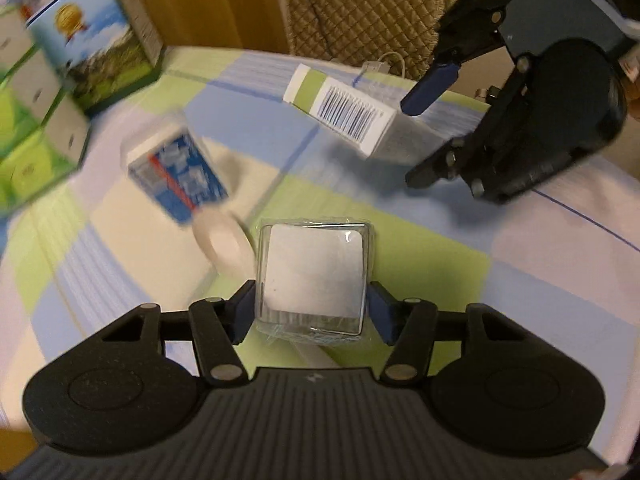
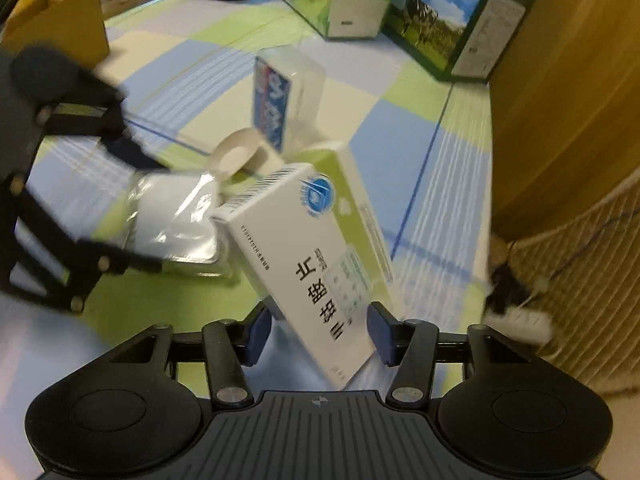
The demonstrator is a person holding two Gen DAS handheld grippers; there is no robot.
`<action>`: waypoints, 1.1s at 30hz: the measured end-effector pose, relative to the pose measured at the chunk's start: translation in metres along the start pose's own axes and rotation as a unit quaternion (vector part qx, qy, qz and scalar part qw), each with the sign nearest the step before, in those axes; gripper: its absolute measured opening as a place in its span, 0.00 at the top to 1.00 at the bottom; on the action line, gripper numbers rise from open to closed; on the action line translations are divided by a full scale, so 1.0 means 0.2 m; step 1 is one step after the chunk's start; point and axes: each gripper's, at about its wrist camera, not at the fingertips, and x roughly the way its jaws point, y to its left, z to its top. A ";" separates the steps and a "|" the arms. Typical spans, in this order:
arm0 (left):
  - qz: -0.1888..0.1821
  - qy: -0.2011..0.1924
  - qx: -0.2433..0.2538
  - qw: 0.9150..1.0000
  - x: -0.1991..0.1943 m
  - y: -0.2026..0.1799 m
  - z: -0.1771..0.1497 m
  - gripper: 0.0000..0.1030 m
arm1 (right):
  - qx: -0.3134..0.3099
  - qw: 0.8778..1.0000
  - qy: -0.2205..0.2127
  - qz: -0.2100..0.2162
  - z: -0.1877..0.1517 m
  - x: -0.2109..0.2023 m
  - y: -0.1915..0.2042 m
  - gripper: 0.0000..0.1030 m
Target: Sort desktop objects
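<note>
Left gripper (image 1: 311,312) clamped on clear-wrapped square pack (image 1: 314,272), over checked cloth (image 1: 440,264). Right gripper (image 2: 318,334) clamped on white-green medicine box (image 2: 320,256), tilted. Blue-white box (image 2: 280,100) and tape roll (image 2: 240,156) just beyond, touching.

Two grippers show: the left (image 1: 312,312) and the right (image 2: 318,330). There is one clear-wrapped pack (image 1: 314,276), one white-and-green box (image 2: 316,264), one blue-and-white pack (image 2: 280,100) and one tape roll (image 2: 240,156). At the cloth's (image 2: 400,136) far edge stands one cow-print carton (image 2: 444,20) beside stacked green cartons (image 2: 344,0), their number unclear.
</note>
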 end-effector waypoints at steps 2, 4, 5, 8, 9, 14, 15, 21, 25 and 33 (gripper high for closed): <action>0.000 -0.001 -0.026 1.000 -0.06 -0.05 -0.08 0.48 | 0.008 1.000 -0.001 0.018 -0.04 -0.04 0.03 0.52; 0.002 -0.005 -0.047 0.999 -0.12 -0.11 -0.17 0.48 | 0.002 0.999 -0.002 0.035 -0.10 -0.09 0.09 0.52; 0.008 -0.007 -0.054 0.998 -0.16 -0.15 -0.22 0.48 | -0.010 0.999 -0.003 0.042 -0.13 -0.12 0.12 0.52; 0.032 -0.015 -0.077 0.996 -0.25 -0.22 -0.34 0.48 | -0.065 0.996 -0.004 0.064 -0.20 -0.16 0.23 0.47; 0.037 -0.018 -0.084 0.996 -0.27 -0.23 -0.38 0.48 | -0.084 0.994 -0.004 0.069 -0.21 -0.17 0.26 0.42; 0.069 -0.036 -0.124 0.989 -0.38 -0.26 -0.53 0.48 | -0.164 0.984 -0.029 0.068 -0.26 -0.21 0.33 0.15; 0.069 -0.041 -0.131 0.988 -0.39 -0.25 -0.55 0.48 | -0.177 0.981 -0.032 0.073 -0.25 -0.20 0.33 0.15; 0.075 -0.066 -0.135 0.986 -0.41 -0.24 -0.57 0.35 | -0.280 0.956 -0.031 0.076 -0.20 -0.11 0.37 0.12; 0.068 -0.072 -0.137 0.986 -0.38 -0.23 -0.55 0.34 | -0.292 0.953 -0.011 0.081 -0.12 0.00 0.35 0.12; 0.054 -0.060 -0.145 0.986 -0.28 -0.21 -0.54 0.35 | -0.218 0.969 0.038 0.105 -0.08 0.12 0.29 0.25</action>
